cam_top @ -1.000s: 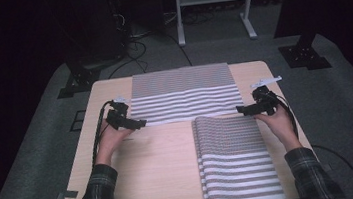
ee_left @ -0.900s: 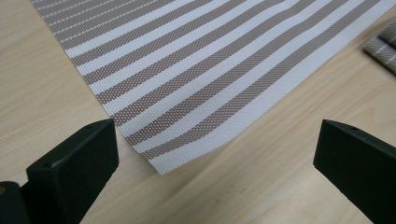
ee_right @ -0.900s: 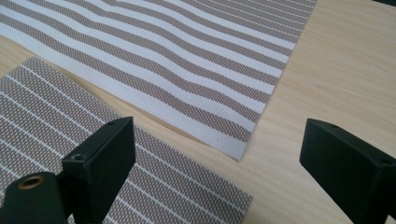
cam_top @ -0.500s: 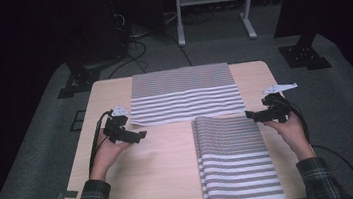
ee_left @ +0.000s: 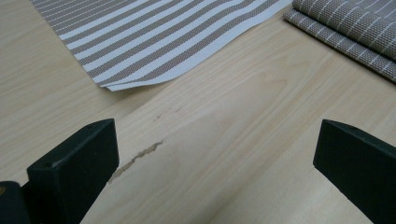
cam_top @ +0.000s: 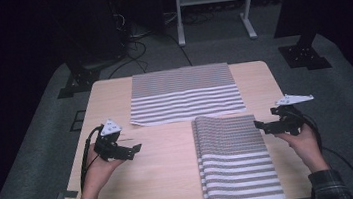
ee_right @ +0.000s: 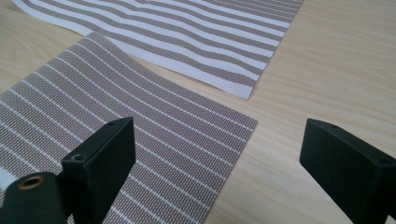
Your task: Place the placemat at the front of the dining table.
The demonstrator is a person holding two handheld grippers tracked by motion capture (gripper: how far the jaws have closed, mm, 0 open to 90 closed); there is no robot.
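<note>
Two grippers beside the folded cloth

The left gripper [cam_top: 132, 149] and right gripper [cam_top: 263, 126] sit either side of the folded cloth [cam_top: 234, 158], jaws wide apart, holding nothing.

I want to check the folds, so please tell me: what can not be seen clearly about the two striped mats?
- Near mat: the high view's bottom edge cuts its near end.
- Its layers: folded top hides them, both claw views.
- Far mat: frame edges cut it in both claw views.
- Weave: too small, high view.

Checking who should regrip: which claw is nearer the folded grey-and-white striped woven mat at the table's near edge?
Right. The right claw hovers at the folded grey-and-white striped woven mat's far right corner; the left claw sits over bare wood, well left of it.
</note>
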